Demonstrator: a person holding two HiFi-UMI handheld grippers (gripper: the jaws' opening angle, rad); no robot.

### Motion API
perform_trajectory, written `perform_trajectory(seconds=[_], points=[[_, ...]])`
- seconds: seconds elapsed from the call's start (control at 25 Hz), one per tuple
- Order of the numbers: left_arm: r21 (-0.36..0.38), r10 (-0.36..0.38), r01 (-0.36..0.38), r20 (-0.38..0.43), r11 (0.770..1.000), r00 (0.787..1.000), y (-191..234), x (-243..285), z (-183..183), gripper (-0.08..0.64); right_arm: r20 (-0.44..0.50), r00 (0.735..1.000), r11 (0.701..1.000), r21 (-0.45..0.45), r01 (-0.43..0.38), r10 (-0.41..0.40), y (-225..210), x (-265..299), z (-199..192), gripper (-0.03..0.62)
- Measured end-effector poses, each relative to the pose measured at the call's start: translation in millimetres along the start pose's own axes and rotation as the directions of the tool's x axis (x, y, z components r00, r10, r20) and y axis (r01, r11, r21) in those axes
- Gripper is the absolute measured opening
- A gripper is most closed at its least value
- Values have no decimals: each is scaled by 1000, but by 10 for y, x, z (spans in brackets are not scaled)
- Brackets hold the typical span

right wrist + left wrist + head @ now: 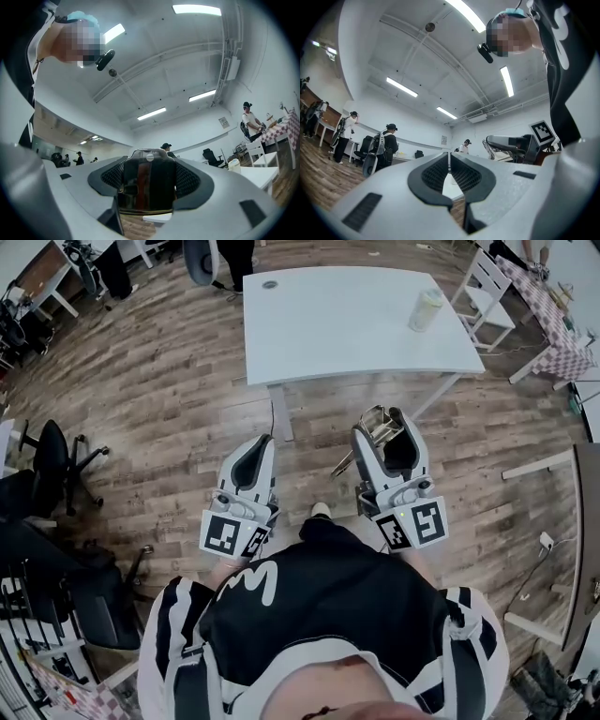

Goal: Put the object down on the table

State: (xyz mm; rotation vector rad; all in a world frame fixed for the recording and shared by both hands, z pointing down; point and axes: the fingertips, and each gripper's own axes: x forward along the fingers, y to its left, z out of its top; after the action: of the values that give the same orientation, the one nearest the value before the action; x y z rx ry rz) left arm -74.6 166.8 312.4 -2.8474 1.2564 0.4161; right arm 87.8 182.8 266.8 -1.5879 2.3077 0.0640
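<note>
Polished metal object (376,420) sits clamped in the right gripper (384,427) in the head view, above the wooden floor (169,399) and clear of the white table (337,324). The table lies at 11 to 12 o'clock from that gripper, well apart, with a pale cup (425,310) near its far right corner. The object's long axis appears to run from 1 o'clock down to 7 o'clock, roughly along the jaws. The left gripper (255,457) hangs at 9 o'clock from the right one, just beside it. In the left gripper view, the left gripper (449,171) shows its pads pressed together with nothing between them. In the right gripper view, the right gripper (149,183) has its jaws held apart by the metal object (146,187), which fills the gap; the table (255,176) edge appears at 3 o'clock. Judgement: the right arm alone carries the load and must travel forward to reach the tabletop.
</note>
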Motion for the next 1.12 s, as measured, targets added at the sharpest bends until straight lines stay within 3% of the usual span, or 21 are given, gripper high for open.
perform_trajectory(seconds=[0.4, 0.56, 0.84, 1.12], points=[[20, 1, -1, -1, 1000, 1000, 34, 830, -274, 18, -29, 998, 997, 47, -56, 58, -688, 533, -200, 310], [29, 9, -8, -27, 1000, 1000, 172, 906, -334, 18, -58, 994, 991, 102, -81, 87, -753, 673, -340, 310], [38, 40, -38, -46, 999, 998, 209, 1048, -365, 18, -83, 991, 992, 83, -94, 101, -909, 783, -369, 310], [33, 76, -74, -83, 997, 994, 429, 967, -459, 18, -112, 984, 984, 128, -122, 137, -820, 996, -572, 310]])
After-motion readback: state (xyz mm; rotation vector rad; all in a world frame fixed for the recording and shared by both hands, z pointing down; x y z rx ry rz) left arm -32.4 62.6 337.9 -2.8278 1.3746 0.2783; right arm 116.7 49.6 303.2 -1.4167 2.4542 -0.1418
